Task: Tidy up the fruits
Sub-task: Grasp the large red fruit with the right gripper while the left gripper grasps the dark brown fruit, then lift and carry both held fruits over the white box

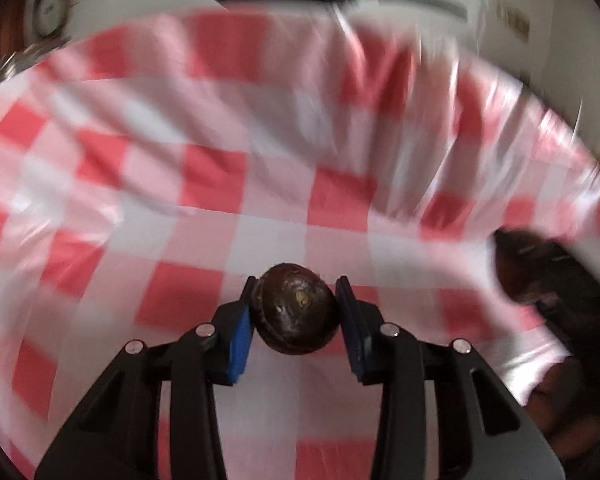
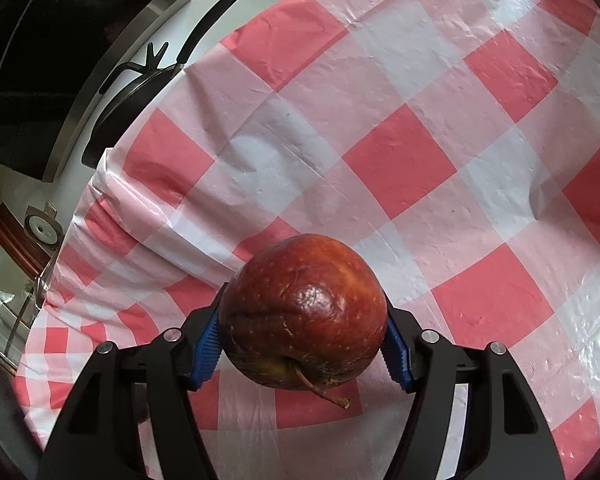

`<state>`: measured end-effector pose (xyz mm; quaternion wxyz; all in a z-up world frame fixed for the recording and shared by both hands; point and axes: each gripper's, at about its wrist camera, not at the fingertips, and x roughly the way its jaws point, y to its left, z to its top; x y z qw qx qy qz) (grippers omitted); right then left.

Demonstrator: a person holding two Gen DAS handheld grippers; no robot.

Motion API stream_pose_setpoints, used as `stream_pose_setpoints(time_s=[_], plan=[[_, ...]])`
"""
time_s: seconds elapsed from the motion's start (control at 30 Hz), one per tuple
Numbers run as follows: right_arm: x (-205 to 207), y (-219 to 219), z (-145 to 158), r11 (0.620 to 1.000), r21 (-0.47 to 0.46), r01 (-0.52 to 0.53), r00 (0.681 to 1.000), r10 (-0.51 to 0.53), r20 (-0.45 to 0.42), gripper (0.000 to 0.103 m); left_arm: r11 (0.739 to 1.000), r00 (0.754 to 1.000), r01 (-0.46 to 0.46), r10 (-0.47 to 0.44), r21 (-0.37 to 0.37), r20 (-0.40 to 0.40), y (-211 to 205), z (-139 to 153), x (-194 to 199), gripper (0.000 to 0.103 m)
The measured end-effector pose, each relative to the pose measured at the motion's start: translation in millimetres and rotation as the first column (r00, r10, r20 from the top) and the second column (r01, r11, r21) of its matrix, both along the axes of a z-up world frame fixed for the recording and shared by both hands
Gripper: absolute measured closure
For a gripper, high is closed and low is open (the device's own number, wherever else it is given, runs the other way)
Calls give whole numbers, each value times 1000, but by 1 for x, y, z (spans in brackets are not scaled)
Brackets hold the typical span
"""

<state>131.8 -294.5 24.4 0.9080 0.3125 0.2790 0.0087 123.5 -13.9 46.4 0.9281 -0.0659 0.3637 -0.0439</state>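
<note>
My left gripper (image 1: pixel 296 300) is shut on a small dark brown round fruit (image 1: pixel 295 309), held between its blue pads above the red-and-white checked tablecloth (image 1: pixel 220 184). The left wrist view is blurred by motion. My right gripper (image 2: pixel 304 316) is shut on a wrinkled red apple (image 2: pixel 305 310), its stem pointing toward the camera, held above the same checked cloth (image 2: pixel 400 152).
In the right wrist view a black pan with a long handle (image 2: pixel 148 80) stands at the cloth's far left edge beside a black cooktop (image 2: pixel 40 60). In the left wrist view a dark blurred shape (image 1: pixel 548 272) lies at the cloth's right edge.
</note>
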Motion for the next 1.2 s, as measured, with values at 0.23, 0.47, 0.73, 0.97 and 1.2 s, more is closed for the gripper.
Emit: stream_pose_setpoints(time_s=[0.23,0.47,0.73,0.97,1.2], plan=[[2,-2,-2,1000,14,1,1000,-1,-7,38,971,983,-178,184,-161,22,70,-13,-88,64],[-2,-4,-2,1000,31,-6,1000,5,27,38,954,973,-222,229,-201,15,98,-13,-81,64],[-30,-2,3,997,58,44,995,-48,85,38,948,966,-249,257,-199,13,105,-13,-86,63],[-125,62,16,996,4,-90,986,89,140,38,942,958,-263,281,-209,63,114,-1,-135,63],[-214,109,31,969,-51,-240,949,246,197,38,943,942,-286,310,-171,132,140,16,-243,63]])
